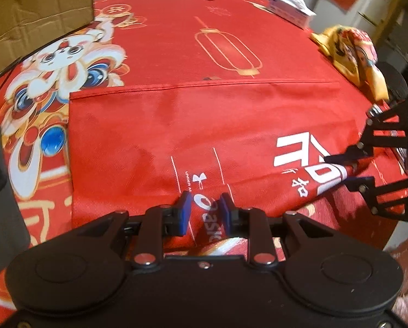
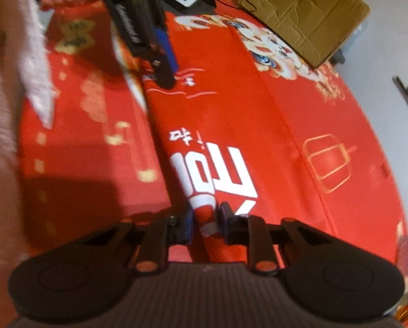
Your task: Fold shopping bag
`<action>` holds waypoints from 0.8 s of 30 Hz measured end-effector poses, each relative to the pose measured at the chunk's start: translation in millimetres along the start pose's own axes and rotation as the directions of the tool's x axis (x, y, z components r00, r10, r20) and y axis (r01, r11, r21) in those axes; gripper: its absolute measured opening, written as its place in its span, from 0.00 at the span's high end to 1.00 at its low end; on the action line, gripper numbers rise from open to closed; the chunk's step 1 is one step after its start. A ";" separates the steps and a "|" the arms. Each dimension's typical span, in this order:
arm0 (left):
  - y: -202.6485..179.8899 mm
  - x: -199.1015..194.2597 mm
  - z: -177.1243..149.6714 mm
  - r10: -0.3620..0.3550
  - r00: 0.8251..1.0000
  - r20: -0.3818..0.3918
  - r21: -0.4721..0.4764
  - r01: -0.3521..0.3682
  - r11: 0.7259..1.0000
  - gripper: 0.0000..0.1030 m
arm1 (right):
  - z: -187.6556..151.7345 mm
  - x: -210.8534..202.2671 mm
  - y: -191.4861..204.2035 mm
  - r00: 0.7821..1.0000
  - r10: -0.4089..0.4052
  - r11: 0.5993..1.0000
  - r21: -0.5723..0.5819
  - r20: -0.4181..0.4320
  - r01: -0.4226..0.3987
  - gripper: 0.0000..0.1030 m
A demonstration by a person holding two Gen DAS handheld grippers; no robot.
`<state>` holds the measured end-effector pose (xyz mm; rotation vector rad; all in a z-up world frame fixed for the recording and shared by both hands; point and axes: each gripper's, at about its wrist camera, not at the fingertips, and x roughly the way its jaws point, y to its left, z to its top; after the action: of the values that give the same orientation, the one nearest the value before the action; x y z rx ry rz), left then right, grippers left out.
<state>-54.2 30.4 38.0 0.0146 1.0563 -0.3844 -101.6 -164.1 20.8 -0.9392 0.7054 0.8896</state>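
My shopping bag (image 1: 204, 136) lies spread on the table (image 1: 176, 35), which is covered in a red cloth printed with a lion-dance cartoon and a lantern. The bag's far edge runs straight across the cloth, and its near edge is lifted off the table in both my grippers.

On the left, my left gripper (image 1: 204, 213) has its blue pads (image 1: 186, 210) closed part way on a bunched ridge of the near edge, right at the small white logo print. The fabric fills the gap between the pads, so I judge it pinched, not just touched.

To the right, my right gripper (image 2: 205, 218) is likewise narrowed onto the same edge, at the big white characters (image 2: 217, 169), with a rolled bit of cloth standing between its fingers.

I judge I am carrying this near edge over for a fold. To do it well, I should keep both grips level, hold the edge taut between them, and lay it parallel to the far edge so the corners meet.

A yellow bag (image 1: 351, 52) sits at the far right, and a cardboard box (image 1: 34, 2) at the far left.
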 end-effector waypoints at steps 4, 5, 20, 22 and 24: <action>-1.1 0.4 -0.5 -0.007 1.000 -0.008 0.029 0.007 1.000 0.76 | -4.4 -3.3 22.8 0.996 -0.081 0.989 -0.118 0.045 0.086 0.80; -1.2 0.3 -0.4 -0.006 1.000 -0.009 0.032 0.006 0.999 0.76 | -4.8 -2.5 26.4 0.994 -0.100 0.983 -0.148 0.053 0.106 0.77; -1.1 -1.0 -3.5 -0.007 1.000 0.007 0.022 0.006 1.000 0.76 | 2.5 3.7 45.8 0.991 -0.088 0.935 -0.334 0.099 0.116 0.88; -1.2 -3.0 -3.8 -0.031 0.999 0.015 0.042 0.030 0.999 0.65 | 14.2 5.0 23.7 0.998 -0.018 0.986 -0.165 0.060 0.028 0.88; -2.3 -5.5 -6.2 -0.075 0.997 0.026 0.082 0.073 0.994 0.51 | 19.4 4.9 7.3 0.998 0.045 0.997 -0.057 0.039 -0.043 0.88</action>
<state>-62.5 31.1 40.0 0.0423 1.0141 -0.4932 -103.3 -142.9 22.4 -0.9558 0.6722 0.9690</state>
